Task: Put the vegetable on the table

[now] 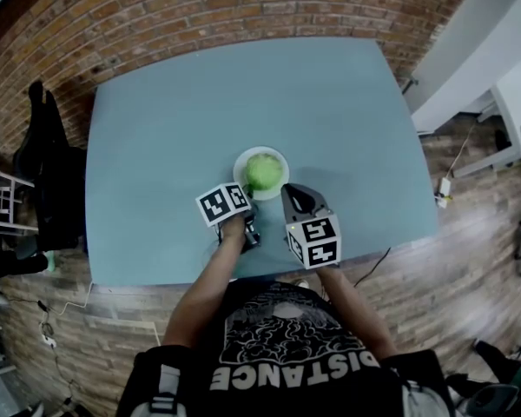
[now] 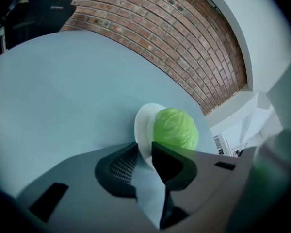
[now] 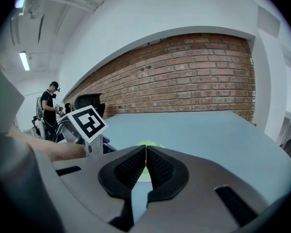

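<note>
Left gripper view shows the left tool (image 2: 144,152) pinching the plate (image 2: 141,127) rim, probably steadying it under the cabbage (image 2: 175,129). The right tool (image 3: 145,152) hovers pressed together, empty.

Table: blue-grey top (image 1: 174,102), under the left gripper (image 1: 250,198) and the right gripper (image 1: 293,195).
Wall: red brick (image 1: 243,7), across the table, ahead of both.
Floor: wood planks (image 1: 478,250), right of the right gripper.
Chair: black (image 2: 43,4), far left.
Light: lit ceiling tube (image 3: 24,61), high left.
</note>
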`<state>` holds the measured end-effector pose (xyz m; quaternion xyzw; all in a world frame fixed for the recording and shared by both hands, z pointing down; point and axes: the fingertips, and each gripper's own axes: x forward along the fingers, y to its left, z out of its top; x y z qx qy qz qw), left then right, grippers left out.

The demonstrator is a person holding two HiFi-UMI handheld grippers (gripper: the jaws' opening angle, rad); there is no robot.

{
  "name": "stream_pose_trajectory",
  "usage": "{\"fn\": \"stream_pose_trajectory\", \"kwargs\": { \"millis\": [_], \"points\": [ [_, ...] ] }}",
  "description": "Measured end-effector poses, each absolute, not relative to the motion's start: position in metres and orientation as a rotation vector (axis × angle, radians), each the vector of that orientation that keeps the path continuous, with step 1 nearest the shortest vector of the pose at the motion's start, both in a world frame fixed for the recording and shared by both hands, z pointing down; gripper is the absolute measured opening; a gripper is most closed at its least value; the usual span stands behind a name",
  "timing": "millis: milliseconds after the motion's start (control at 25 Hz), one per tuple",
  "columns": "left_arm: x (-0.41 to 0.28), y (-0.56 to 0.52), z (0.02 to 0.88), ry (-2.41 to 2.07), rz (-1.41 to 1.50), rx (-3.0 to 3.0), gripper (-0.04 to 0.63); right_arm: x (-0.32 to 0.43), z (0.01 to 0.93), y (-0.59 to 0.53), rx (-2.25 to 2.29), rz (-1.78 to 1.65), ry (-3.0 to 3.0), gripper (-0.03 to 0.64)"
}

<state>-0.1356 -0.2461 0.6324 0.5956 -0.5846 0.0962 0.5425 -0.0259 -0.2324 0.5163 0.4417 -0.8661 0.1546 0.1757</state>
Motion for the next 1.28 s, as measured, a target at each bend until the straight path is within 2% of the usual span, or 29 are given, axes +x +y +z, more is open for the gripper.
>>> {"fn": "stream_pose_trajectory", "kwargs": {
  "millis": [400,600,1280],
  "points": [
    [-0.137,-0.248,0.632,-1.456,0.373,1.454,0.084,-0.024,0.516,-0.23,1.244,0.438,-2.46,0.009],
    [-0.146,-0.247,0.631,-1.545,0.559,1.499,0.089,-0.023,0.516,-0.23,1.24,0.443,-2.46,0.009],
    [-0.128,-0.249,0.566,-1.671,0.483,1.812,0.089,-0.024,0.514,-0.227,1.215,0.454,-2.483,0.009]
  ]
}}
